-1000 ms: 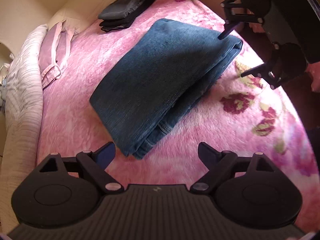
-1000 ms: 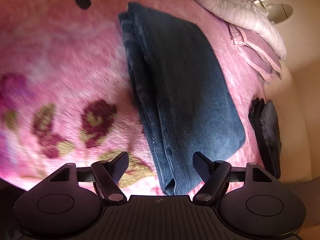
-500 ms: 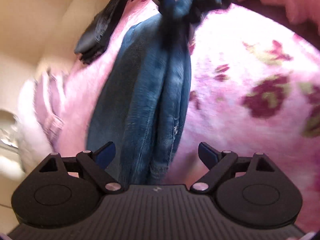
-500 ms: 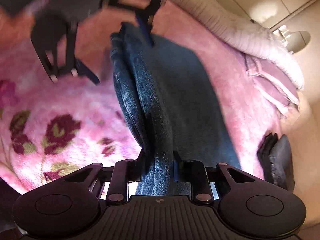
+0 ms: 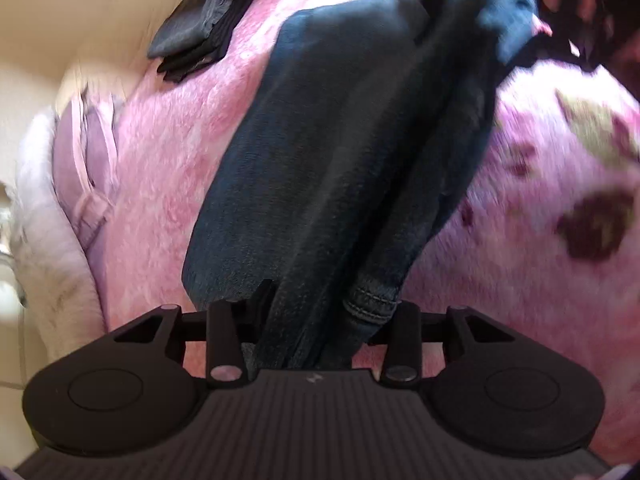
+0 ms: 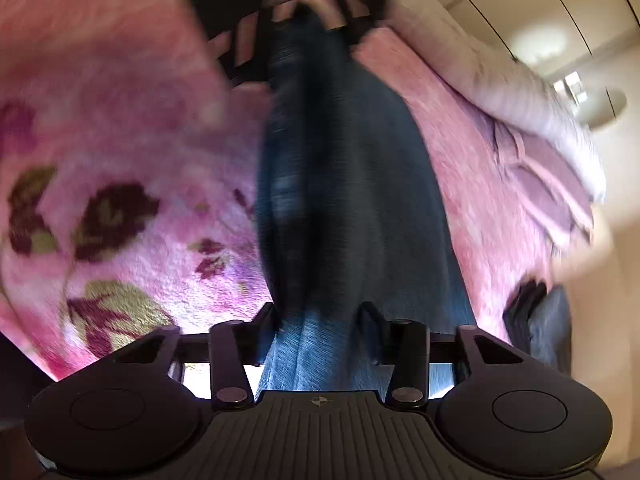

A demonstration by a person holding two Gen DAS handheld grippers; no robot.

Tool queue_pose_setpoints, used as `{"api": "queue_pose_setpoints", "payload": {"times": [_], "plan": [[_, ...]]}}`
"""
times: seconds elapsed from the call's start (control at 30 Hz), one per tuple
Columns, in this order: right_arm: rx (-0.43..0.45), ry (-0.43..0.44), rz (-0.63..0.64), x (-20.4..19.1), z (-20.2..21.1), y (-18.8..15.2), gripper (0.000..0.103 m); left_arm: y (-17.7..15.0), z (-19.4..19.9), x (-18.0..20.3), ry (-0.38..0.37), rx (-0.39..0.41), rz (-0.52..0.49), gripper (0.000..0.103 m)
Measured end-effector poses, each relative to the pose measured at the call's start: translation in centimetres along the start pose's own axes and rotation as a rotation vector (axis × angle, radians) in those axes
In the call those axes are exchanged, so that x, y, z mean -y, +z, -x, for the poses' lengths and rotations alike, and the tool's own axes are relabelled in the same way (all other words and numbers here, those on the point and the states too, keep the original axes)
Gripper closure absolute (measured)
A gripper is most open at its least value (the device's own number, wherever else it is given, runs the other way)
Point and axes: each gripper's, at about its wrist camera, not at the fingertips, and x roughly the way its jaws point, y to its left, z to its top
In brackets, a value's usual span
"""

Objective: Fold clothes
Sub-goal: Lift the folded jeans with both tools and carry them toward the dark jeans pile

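The left gripper is clamped on the near end of the jeans, its jaws pinching a thick stitched hem. The right gripper grips the opposite end the same way. Between them the dark blue denim stretches in long folded layers over the pink floral blanket. Beyond lies a black folded garment.
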Motion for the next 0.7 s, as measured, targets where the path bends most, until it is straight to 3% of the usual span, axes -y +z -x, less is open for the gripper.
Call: {"api": "queue_pose_setpoints", "payload": {"times": [0.1,0.17,0.27,0.5,0.7], "plan": [[-0.001,0.033,-0.011,2.0,-0.7,-1.2,0.058,1.1,1.0,-1.3,-0.049,-0.014,0.016,0.067],[0.020,0.082,-0.060,4.5,0.1,-1.9,0.074,1.8,2.1,-1.9,-0.062,-0.012,0.015,0.067],[0.025,0.091,-0.085,7.9,2.1,-2.2,0.078,3.0,4.2,-2.9,-0.080,0.000,0.019,0.068],[-0.019,0.077,-0.138,14.5,9.7,-1.9,0.080,6.5,10.6,-6.2,-0.113,0.100,0.019,0.070],[-0.074,0.007,-0.161,18.6,15.9,-3.0,0.080,11.5,13.6,-9.2,-0.070,0.224,-0.024,0.070]]}}
